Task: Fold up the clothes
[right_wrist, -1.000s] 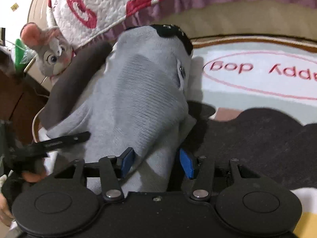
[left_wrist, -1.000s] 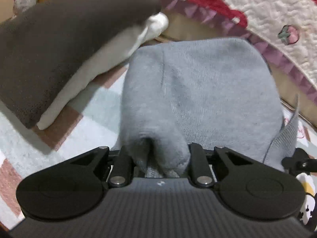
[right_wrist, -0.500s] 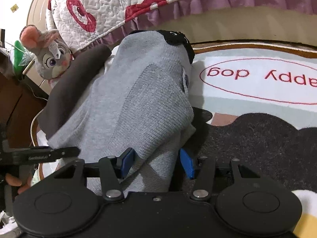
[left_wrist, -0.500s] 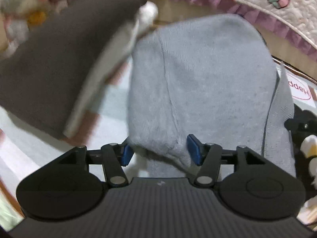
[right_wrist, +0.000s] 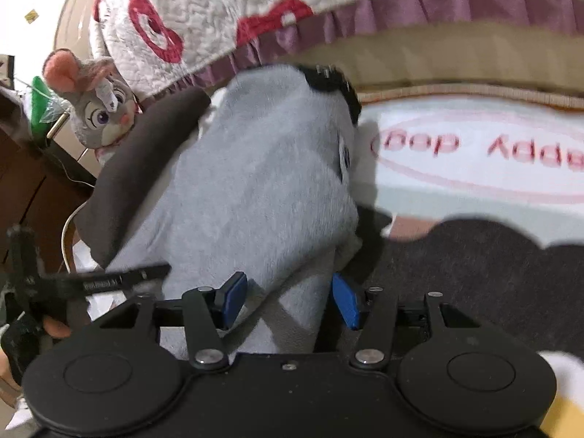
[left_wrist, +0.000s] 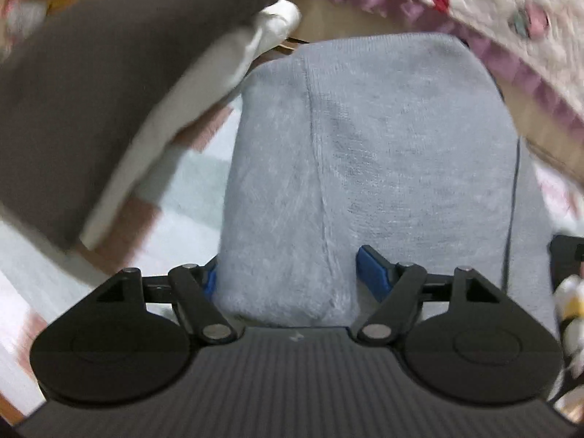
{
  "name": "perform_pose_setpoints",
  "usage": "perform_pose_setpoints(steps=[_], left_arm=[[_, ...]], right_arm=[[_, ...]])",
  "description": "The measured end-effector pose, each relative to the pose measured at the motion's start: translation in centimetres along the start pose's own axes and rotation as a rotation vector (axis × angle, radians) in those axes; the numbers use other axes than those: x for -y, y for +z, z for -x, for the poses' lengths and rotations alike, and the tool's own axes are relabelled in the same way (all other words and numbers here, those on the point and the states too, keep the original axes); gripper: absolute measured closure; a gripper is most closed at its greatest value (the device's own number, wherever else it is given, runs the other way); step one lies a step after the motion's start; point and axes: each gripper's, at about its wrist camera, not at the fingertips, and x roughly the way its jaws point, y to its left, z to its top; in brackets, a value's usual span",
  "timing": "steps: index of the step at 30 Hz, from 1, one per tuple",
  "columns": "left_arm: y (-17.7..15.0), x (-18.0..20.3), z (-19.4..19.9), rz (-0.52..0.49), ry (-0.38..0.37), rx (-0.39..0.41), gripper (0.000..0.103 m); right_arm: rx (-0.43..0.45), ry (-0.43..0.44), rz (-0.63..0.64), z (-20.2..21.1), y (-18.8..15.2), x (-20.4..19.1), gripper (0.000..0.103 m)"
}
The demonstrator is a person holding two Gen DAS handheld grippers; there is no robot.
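We read one clear text: on the pale rug (right_wrist: 456,168), inside a red oval outline, red letters spell "dog" and, cut off by the picture's edge, "appy", both upside down from the right wrist view. On the black bar (right_wrist: 109,281) at lower left we see small printing, too blurred to read.

A pale rug (right_wrist: 456,120) with red lettering (upside down from the right wrist) covers the floor. Along its far edge hangs a quilted bedspread (right_wrist: 226,14) with a purple ruffle.
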Motion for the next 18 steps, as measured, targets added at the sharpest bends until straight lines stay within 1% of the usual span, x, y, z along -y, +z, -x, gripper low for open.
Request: perform_pose_setpoints(steps=[2,3,4,5,6,8,10,12,14,15,16,17,18], left_arm=[[0.2,-0.4,0.4,0.034,-0.008,0.007,0.031],[0.4,-0.3,0.6,0.022,-0.002,0.012,0.032],[0.7,0.0,1.1,-0.006,0.015,0.027,0.034],[1.0,0.4,1.5,-0.037,0.034,0.044,0.037],[1.4,0.8,2.0,-0.067,0.052,0.061,0.037],[2.5,1.9,3.5,-0.106,0.036,0.116,0.037],[3.6,3.1,4.9,-0.152,0.013,0.176,0.037],[4.8,5.1,5.1,-0.223,0.013,0.219,0.036],[6.0,6.0,3.9,-0.266,-0.02,0.231,0.036],[6.5,6.3,3.2,-0.279,-0.042,0.235,0.036],[7.0,6.4,2.4,-0.273,-0.057,0.223,0.036],[7.4,6.5,1.5,-0.263,-0.071,0.208,0.037],[7.5,6.7,0.8,-0.253,-0.068,0.193,0.037]], right_arm=[[0.056,-0.007,0.023,1.0,0.7,-0.2,0.045],[0.08,-0.013,0.043,1.1,1.4,-0.3,0.045],[0.104,-0.019,0.063,1.3,2.0,-0.4,0.046],[0.128,-0.025,0.083,1.4,2.6,-0.4,0.05],[0.145,-0.051,0.101,1.3,3.5,-0.5,0.053],[0.184,-0.113,0.154,0.8,5.4,-1.0,0.054],[0.218,-0.129,0.203,0.0,6.9,-1.7,0.054],[0.215,-0.161,0.323,-1.8,8.2,-3.3,0.056],[0.211,-0.193,0.443,-3.7,9.4,-5.0,0.056],[0.218,-0.211,0.479,-4.6,10.1,-5.6,0.056],[0.225,-0.229,0.514,-5.6,10.8,-6.2,0.056],[0.218,-0.219,0.504,-6.4,11.5,-6.2,0.056],[0.202,-0.211,0.485,-7.6,12.1,-6.1,0.057]])
